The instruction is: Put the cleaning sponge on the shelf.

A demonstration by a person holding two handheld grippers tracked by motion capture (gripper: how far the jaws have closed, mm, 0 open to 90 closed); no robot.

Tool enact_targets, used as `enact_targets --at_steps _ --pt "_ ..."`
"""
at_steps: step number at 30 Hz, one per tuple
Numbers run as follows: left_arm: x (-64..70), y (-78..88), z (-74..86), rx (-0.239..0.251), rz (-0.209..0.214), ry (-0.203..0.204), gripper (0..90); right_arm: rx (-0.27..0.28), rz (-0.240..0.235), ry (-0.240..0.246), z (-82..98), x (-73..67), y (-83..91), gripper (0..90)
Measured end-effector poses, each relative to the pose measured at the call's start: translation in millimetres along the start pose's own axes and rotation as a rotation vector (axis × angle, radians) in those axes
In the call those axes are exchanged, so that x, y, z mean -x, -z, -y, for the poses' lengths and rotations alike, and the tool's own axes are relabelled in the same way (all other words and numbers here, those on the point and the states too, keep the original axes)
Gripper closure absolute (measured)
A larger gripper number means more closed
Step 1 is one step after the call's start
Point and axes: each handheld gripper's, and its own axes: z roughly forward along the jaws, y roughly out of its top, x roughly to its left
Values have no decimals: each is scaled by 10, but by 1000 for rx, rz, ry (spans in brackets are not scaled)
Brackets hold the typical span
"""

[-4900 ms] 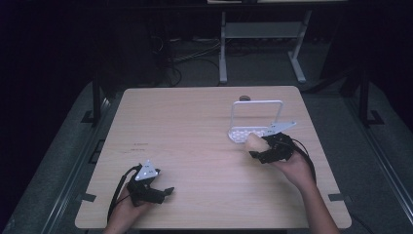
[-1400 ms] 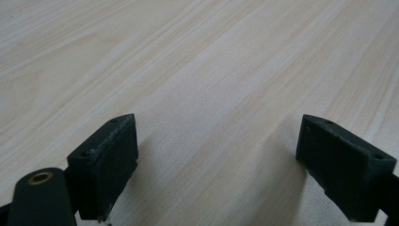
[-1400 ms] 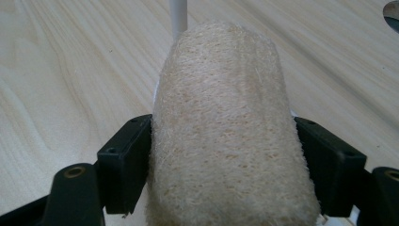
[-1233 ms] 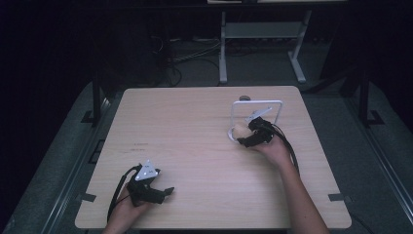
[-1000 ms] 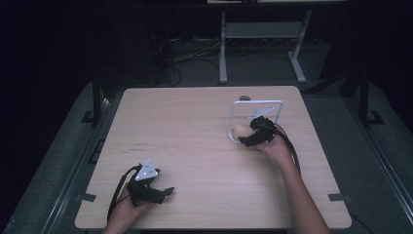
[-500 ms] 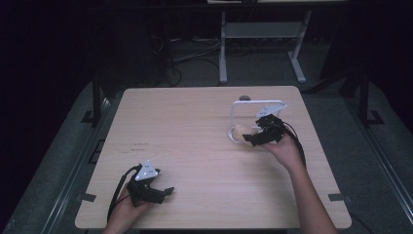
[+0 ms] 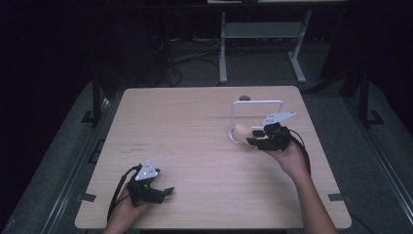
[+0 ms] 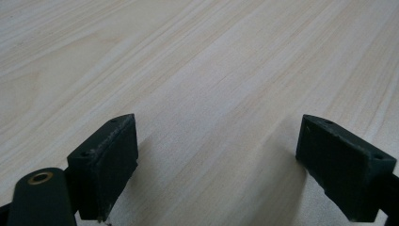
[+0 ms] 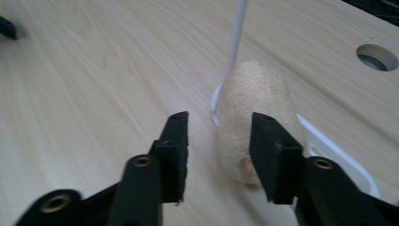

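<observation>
nearest to us, low on the left of the high view, our left gripper [image 7: 160, 191] rests on the wooden table [image 7: 195, 146], its jaws spread wide with bare tabletop between them – it has hold of nothing. in the left gripper view the grain of the wood runs away between the two black pads [image 8: 106, 162].

further out on the right, our right gripper [image 7: 253, 139] points toward a pale, fuzzy bread roll [image 9: 254, 113]. its jaws have just been closing; they now stand part-way in, and the roll sits just beyond the tips, apart from the pads, so nothing is gripped.

the roll lies against a white wire rack [image 7: 257, 105] – one thin upright of the rack rises right behind it, its base rail runs beside it. beyond that, a round hole [image 9: 376, 56] in the table.
</observation>
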Motion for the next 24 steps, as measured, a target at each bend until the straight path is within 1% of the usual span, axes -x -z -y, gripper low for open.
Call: enact_targets --at_steps 2,3,6,8,11,14,15,24 --pt "3 -2 0 3 0 4 127 0 -12 2 16 -24 7 688" --pt "-2 1 0 -2 0 -2 127 0 -19 3 27 -32 7 718" --pt "-3 3 0 -4 0 -5 127 -3 -42 -2 61 -44 -2 831" --pt "-3 3 0 -4 0 -4 127 -4 -46 4 83 -45 -15 897" --pt "-3 3 -1 -4 0 -4 127 -16 -58 -9 118 -38 -50 900" --pt "-3 3 -1 -4 1 -5 127 -27 -59 -18 149 -34 -96 900" --pt "-3 3 -1 -4 0 -4 127 -33 -61 -14 158 -30 -119 900" --pt "-3 3 -1 -4 1 -4 127 -92 -51 -30 258 10 -320 900"
